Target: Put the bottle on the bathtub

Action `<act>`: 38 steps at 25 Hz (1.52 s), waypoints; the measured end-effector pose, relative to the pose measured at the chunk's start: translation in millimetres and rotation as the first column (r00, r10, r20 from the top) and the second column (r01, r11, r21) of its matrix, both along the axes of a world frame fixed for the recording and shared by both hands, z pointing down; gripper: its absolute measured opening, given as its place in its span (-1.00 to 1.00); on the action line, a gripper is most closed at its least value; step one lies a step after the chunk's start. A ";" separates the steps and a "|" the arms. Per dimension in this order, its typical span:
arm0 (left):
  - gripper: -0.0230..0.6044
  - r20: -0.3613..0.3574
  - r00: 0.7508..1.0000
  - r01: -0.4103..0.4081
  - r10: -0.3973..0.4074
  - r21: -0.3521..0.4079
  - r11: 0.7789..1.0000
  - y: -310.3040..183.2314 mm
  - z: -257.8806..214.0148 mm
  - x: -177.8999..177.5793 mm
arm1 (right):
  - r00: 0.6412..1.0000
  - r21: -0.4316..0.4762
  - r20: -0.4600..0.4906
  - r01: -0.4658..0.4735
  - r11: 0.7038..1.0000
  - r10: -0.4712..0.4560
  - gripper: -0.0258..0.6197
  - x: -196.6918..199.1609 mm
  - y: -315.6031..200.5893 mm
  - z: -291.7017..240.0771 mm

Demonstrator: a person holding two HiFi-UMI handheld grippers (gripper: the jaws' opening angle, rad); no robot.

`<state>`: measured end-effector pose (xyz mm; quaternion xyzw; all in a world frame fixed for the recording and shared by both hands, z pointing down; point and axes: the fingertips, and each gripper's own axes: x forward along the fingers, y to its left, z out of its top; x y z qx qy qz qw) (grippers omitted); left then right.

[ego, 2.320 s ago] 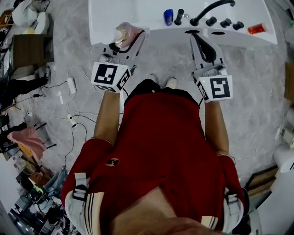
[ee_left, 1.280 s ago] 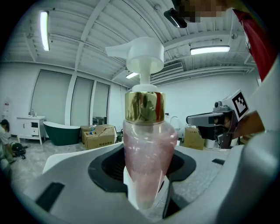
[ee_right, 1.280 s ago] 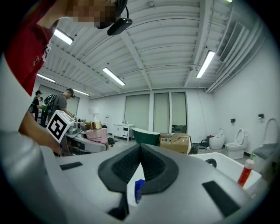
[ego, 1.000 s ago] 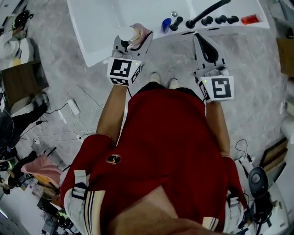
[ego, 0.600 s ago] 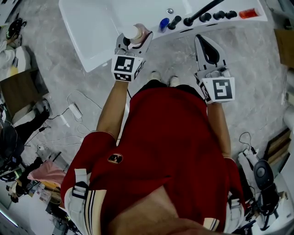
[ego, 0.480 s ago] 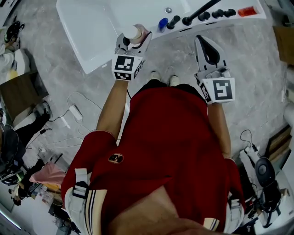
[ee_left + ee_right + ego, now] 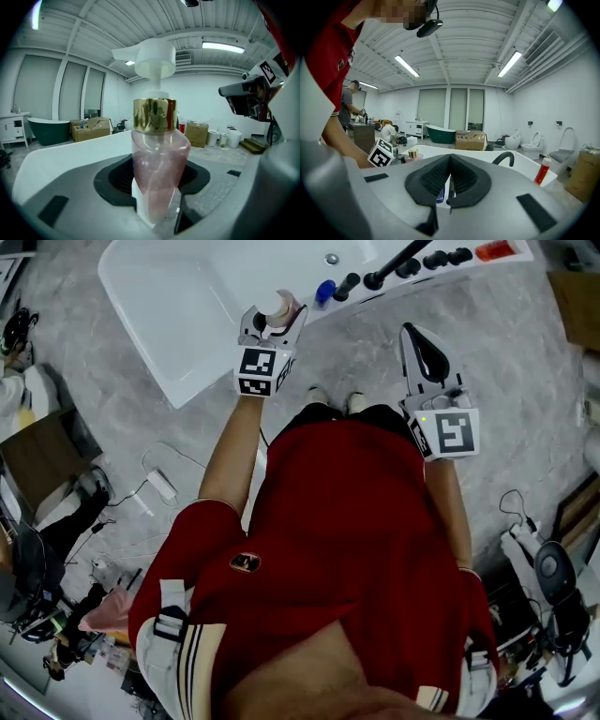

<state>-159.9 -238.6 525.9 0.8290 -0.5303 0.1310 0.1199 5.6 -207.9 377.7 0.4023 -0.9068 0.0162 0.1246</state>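
Pink bottle (image 7: 159,161), one, between left tongs (image 7: 274,315)

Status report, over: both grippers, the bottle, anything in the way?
Left gripper shut on pump bottle, upright. Bottle held at bathtub rim, not released. Right gripper shut, empty. Blue bottle stands further along rim, apart from it.

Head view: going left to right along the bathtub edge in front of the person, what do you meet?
Pink pump bottle held in the left tool → blue bottle → black handle → black faucet → black knobs → red bottle.
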 end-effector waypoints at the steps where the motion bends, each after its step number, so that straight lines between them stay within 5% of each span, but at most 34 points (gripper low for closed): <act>1: -0.20 0.003 1.000 -0.006 0.006 -0.004 1.000 -2.2 4.9 0.8 | 1.000 -0.003 -0.006 -0.008 1.000 0.008 -0.92 2.8 0.1 2.7; 32: -0.20 -0.028 1.000 0.009 -0.010 -0.033 0.999 -22.1 70.0 8.9 | 0.992 -0.037 -0.086 -0.093 0.995 0.089 -0.92 35.1 3.8 37.7; 38: -0.17 0.007 0.999 -0.040 0.041 -0.022 0.999 -21.4 70.4 24.6 | 0.993 -0.042 -0.085 -0.082 0.996 0.078 -0.92 38.0 3.5 36.8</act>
